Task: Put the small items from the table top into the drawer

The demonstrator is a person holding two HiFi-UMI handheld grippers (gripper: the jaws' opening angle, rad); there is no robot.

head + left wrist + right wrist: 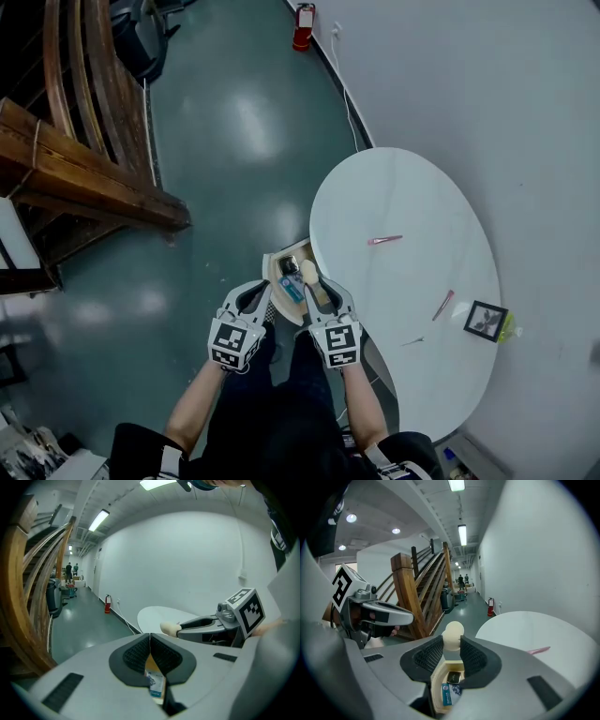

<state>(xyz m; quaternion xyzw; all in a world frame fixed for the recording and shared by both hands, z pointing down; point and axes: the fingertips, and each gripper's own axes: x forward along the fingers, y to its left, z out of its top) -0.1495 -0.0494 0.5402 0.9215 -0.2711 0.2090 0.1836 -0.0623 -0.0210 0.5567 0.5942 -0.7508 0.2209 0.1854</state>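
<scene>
Right gripper [452, 654]: jaws clamped on a cream egg-shaped piece [453, 633], which sticks out past the fingertips. Left gripper [150, 652]: jaws pressed together, nothing between them. In the head view both sit side by side at lower centre, over the open drawer [278, 265] at the table's left edge. The drawer holds a small dark box [453, 677] and a blue-and-white pack [446, 694]. On the white oval table [403, 187], right of centre: a short pink piece [384, 240], a pink pen-like piece [442, 305] and a framed picture [486, 321] near the right rim.
</scene>
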